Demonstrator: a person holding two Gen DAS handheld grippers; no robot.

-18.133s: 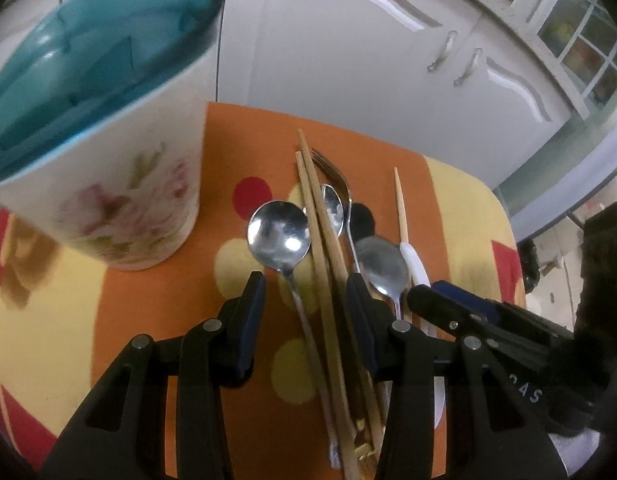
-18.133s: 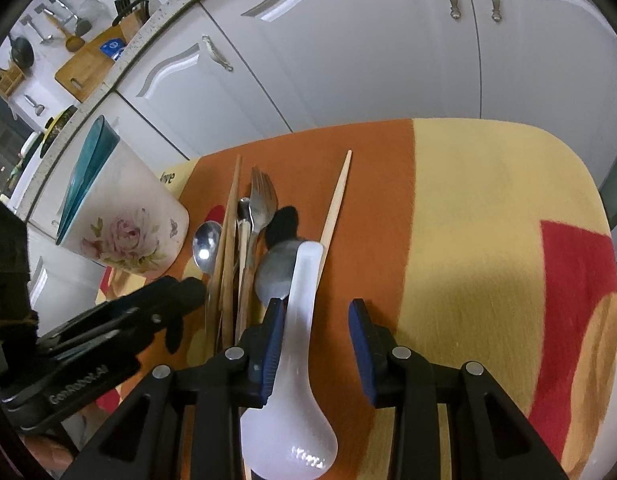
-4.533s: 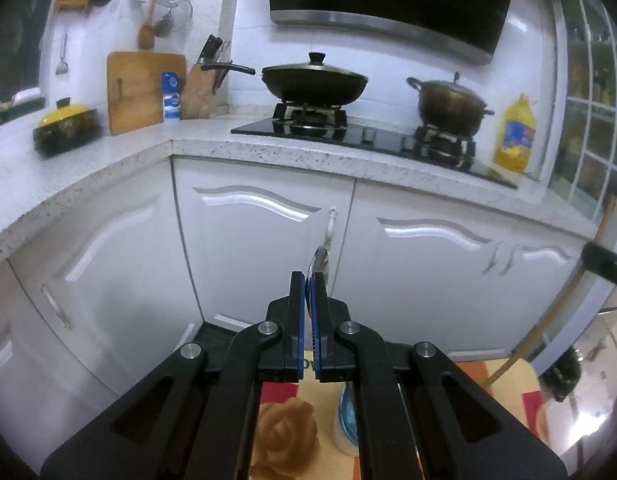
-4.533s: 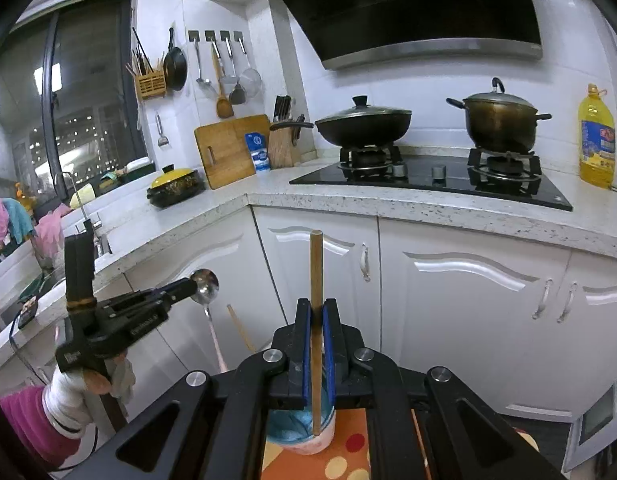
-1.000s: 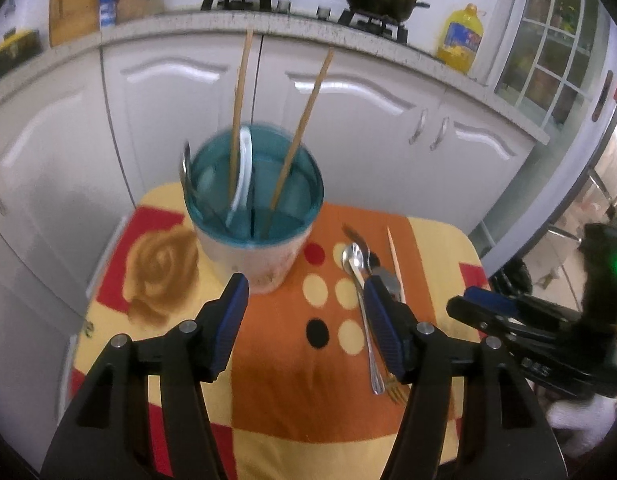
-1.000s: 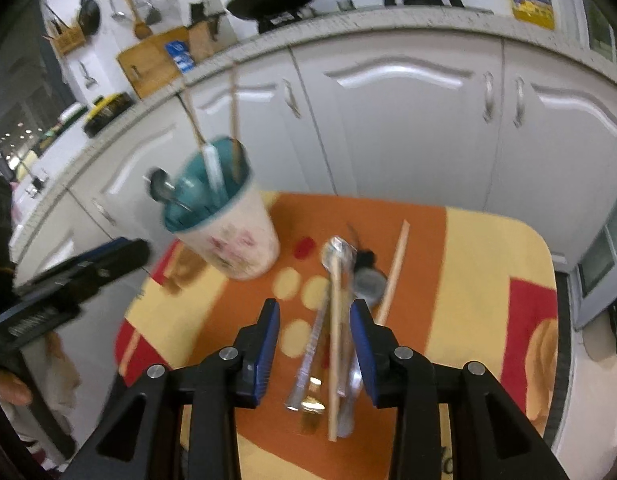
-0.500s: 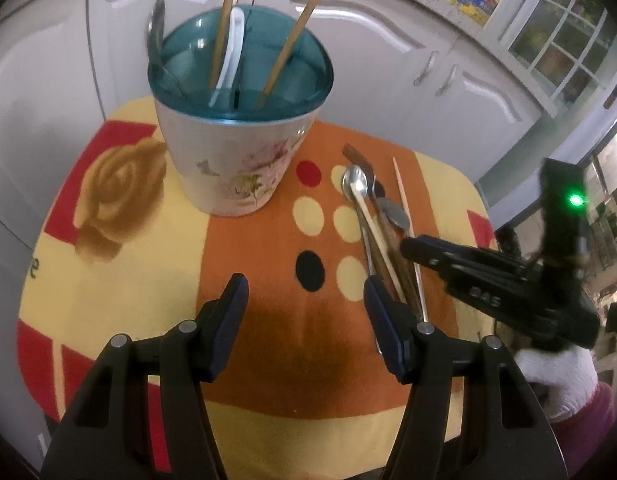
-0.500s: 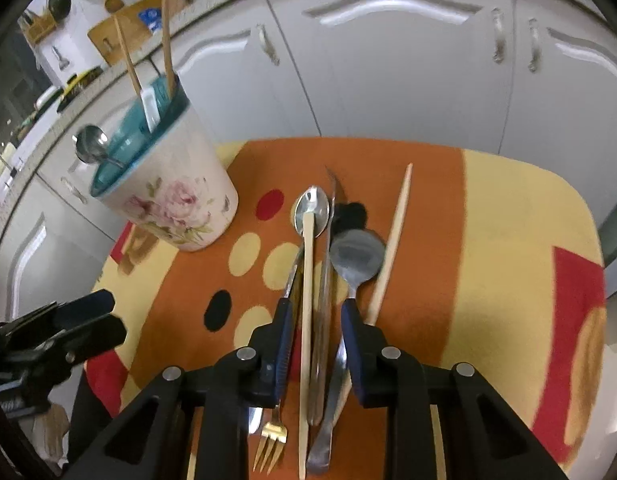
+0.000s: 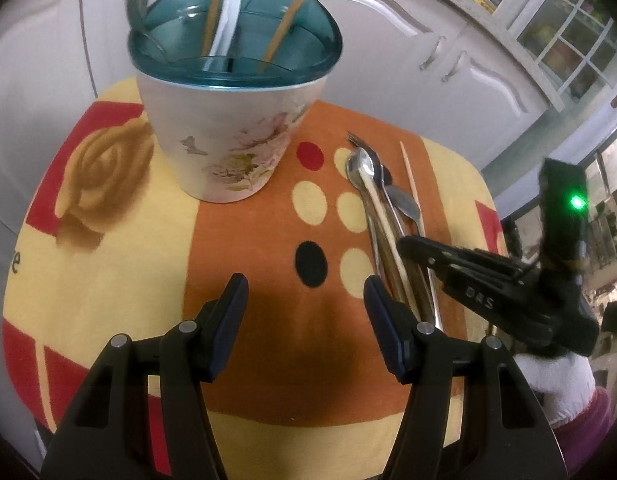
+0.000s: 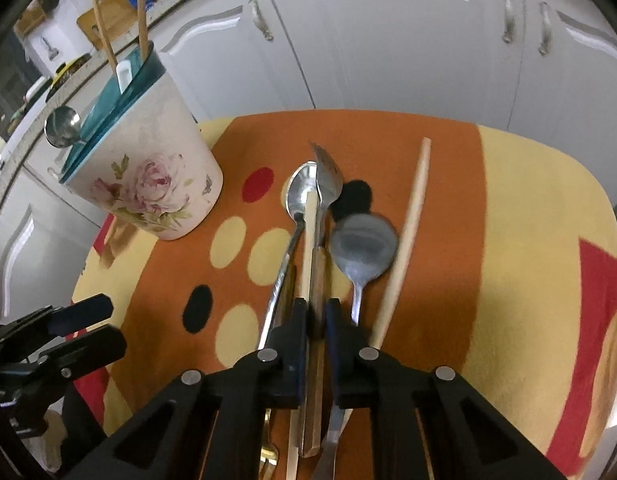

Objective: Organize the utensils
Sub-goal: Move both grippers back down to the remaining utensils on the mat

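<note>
Right gripper [image 10: 316, 312] is lowered onto the bundle of utensils on the cloth. Its jaws have just been closing and now stand nearly together, pinching the wooden-handled fork [image 10: 322, 216] and a pale chopstick [image 10: 307, 252] that lies against it. Whether the pads bear fully on both cannot be told.

Left gripper [image 9: 304, 292] hangs above bare orange cloth with its jaws spread wide; nothing lies between them and they touch nothing.

Utensils on the cloth: a small steel spoon [image 10: 298, 192] sits to the left of the fork, its handle running beside the right gripper's left finger. A larger, dull steel spoon [image 10: 364, 244] lies to the right, bowl upward. A second chopstick [image 10: 408, 236] lies apart, furthest right, at a slight angle.

Holder [image 9: 228, 120]: a white cup with a rose print and a teal insert, standing upright on the patterned cloth [image 9: 108, 264] to the left of the loose utensils. It contains two chopsticks [image 9: 286, 28], a white ceramic spoon [image 9: 224, 16] and a metal spoon [image 10: 62, 126] leaning over the rim.

White cabinet doors [image 10: 388, 48] stand behind the table.
</note>
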